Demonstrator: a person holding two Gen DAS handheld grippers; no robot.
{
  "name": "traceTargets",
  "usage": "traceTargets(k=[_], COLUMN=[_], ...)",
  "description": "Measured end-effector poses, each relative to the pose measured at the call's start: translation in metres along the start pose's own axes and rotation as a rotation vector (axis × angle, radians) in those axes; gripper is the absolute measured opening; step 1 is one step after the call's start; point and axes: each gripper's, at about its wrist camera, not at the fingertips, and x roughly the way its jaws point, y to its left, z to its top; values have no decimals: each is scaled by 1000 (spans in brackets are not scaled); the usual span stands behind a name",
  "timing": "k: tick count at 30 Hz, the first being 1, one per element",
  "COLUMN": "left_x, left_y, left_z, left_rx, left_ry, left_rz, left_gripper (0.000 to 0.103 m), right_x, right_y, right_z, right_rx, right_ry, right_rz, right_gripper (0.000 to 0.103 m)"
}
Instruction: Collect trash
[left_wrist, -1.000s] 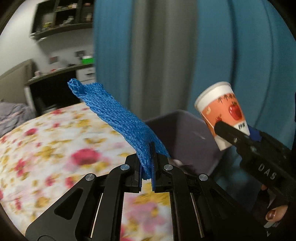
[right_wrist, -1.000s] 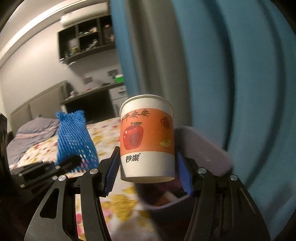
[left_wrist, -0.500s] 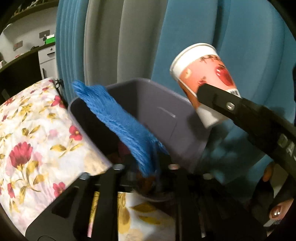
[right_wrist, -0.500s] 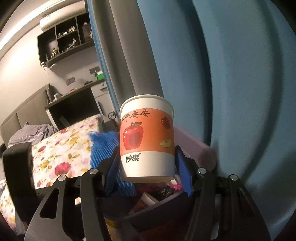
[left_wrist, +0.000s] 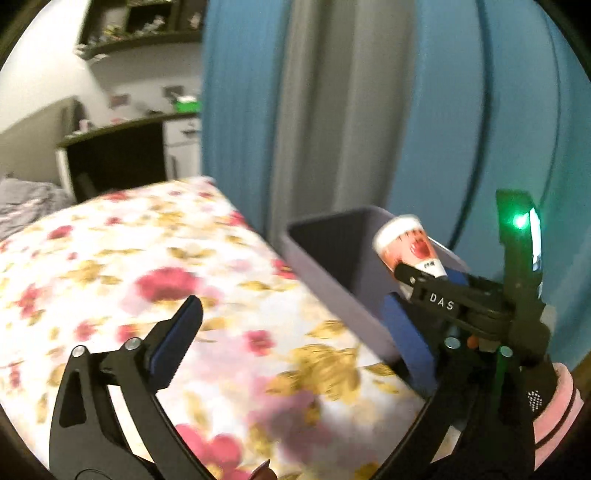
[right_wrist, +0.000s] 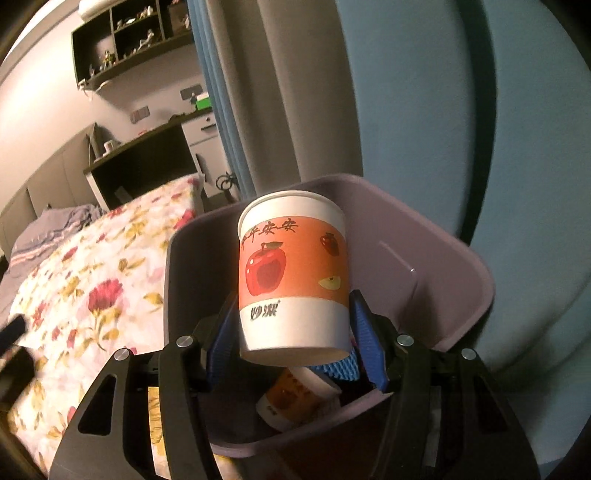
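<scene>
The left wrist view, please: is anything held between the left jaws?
No, the left gripper has nothing between its opening jaws, only the floral bedspread behind.

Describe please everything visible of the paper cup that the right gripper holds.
The paper cup is white, apparently paper, with an orange band showing a red apple, dark characters and a rolled rim. It stands roughly upright between the blue pads of the right gripper, whose jaws are opening slightly. It hangs above the open purple bin, over another cup lying inside.
</scene>
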Motion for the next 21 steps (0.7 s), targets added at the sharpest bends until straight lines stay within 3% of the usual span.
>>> traceTargets(k=[5, 8, 13, 21], left_x=[-29, -36, -60, -109], left_y=[14, 18, 25, 37], left_z=[-4, -6, -17, -37], left_rx=[-39, -57, -75, -91], left_ry=[-26, -29, -60, -80], left_rz=[94, 142, 187, 284], left_gripper=[97, 97, 97, 97], right_x=[-8, -34, -79, -133], right_y=[1, 1, 21, 62], right_z=[0, -2, -16, -50], right_rx=[-17, -15, -68, -102], right_ry=[-21, -63, -161, -231], right_rz=[-26, -38, -66, 33], right_gripper=[73, 74, 87, 97])
